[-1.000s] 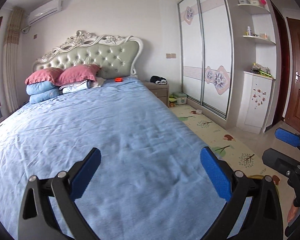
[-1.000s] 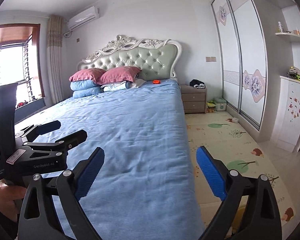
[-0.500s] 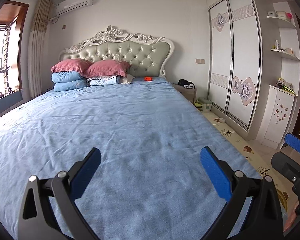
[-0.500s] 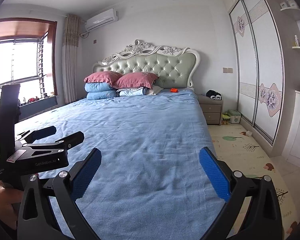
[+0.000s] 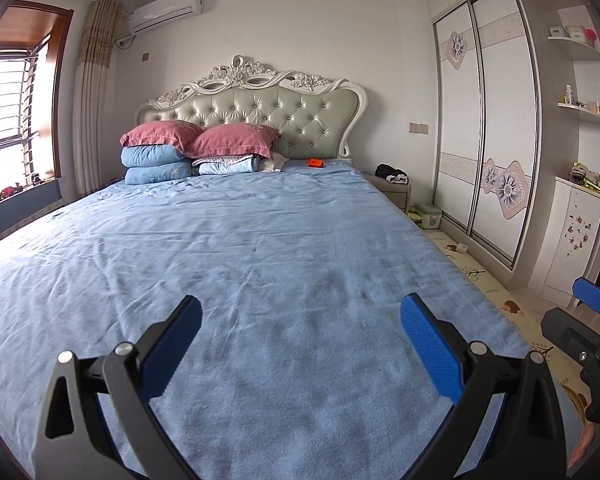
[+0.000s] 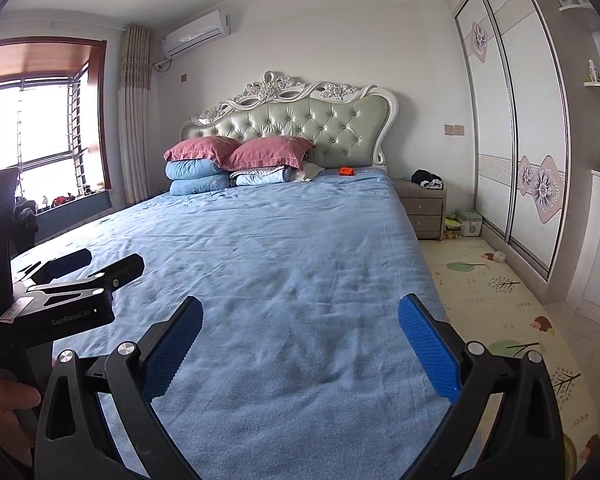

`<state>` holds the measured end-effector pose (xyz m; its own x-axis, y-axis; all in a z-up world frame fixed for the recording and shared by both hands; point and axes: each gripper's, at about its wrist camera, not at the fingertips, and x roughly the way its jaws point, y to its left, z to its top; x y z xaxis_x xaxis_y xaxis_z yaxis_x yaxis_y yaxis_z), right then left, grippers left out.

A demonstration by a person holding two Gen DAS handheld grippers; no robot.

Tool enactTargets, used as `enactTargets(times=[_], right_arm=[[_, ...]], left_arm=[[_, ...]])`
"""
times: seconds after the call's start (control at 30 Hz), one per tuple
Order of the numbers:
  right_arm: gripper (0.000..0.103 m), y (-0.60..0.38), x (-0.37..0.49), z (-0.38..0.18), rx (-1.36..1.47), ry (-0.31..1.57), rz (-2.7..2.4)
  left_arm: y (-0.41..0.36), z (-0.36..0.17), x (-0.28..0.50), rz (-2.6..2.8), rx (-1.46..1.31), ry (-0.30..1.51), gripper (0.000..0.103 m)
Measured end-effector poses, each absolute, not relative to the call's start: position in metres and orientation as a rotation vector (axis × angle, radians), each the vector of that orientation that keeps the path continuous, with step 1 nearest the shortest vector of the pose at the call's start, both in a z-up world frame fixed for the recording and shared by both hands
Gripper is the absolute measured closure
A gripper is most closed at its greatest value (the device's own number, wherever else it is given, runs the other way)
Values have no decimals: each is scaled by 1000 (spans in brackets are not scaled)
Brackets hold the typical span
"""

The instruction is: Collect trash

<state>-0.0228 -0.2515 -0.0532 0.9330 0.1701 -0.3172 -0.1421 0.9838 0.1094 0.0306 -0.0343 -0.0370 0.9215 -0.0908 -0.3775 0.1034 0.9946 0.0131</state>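
Observation:
A small orange item point(image 5: 316, 163) lies on the blue bed sheet point(image 5: 260, 248) at the far end, right of the pillows; it also shows in the right wrist view point(image 6: 346, 171). My left gripper point(image 5: 300, 344) is open and empty above the foot of the bed. My right gripper point(image 6: 300, 344) is open and empty too, over the bed's right part near its foot. The left gripper shows in the right wrist view point(image 6: 72, 268) at the left; a fingertip point(image 5: 594, 302) of the right gripper shows in the left wrist view.
Pink and blue pillows point(image 5: 196, 152) are stacked at the padded headboard point(image 5: 268, 108). A nightstand point(image 6: 424, 208) with dark clothes stands right of the bed. Small boxes point(image 6: 470, 222) sit on the play mat point(image 6: 496, 292). A sliding wardrobe point(image 6: 516, 128) lines the right wall.
Both views have swung upward and levelled, so more of the wall, window and headboard shows now. Both grippers stay open and empty.

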Motion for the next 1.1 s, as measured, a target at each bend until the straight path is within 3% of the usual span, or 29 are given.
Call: enactTargets(times=[1.1], right_arm=[[8,-260,-22,-62,97,345,163]], left_arm=[[-48,-33,29,-136,57,386,4]])
